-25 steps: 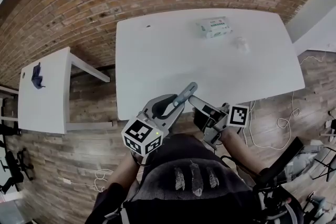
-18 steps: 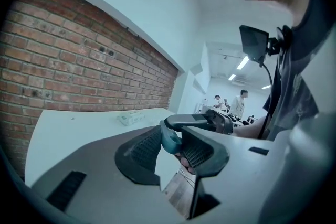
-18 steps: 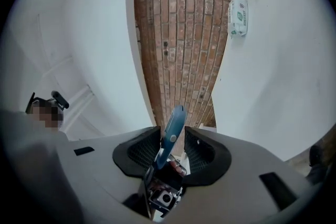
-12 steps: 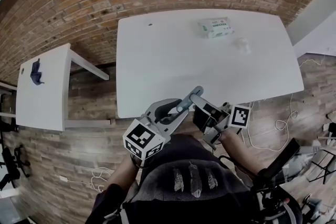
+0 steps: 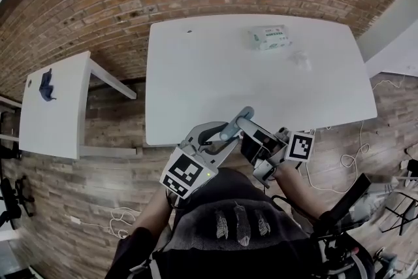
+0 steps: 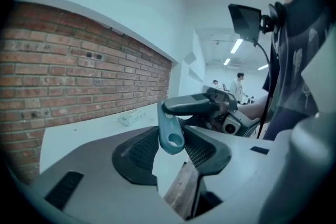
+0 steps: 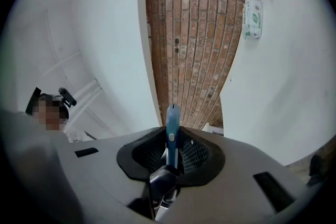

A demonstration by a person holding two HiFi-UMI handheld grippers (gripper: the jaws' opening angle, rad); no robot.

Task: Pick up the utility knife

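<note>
Two grippers meet on the utility knife [image 5: 234,127], airborne by the surface's [image 5: 215,75] near edge: my left gripper [image 6: 170,152] has just been opening off its tail, my right gripper [image 7: 170,153] closing on it, so a weak pinch could drop it.

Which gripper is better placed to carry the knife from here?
Right. The right gripper has just been closing and clamps the utility knife; the left gripper has just been opening, its jaws clear of the knife's end.

Grey left gripper [image 5: 224,134] and right gripper [image 5: 249,131], black mesh fingers [image 6: 138,149], black-and-white marker cubes [image 5: 188,173], dark top [image 5: 241,235]
</note>
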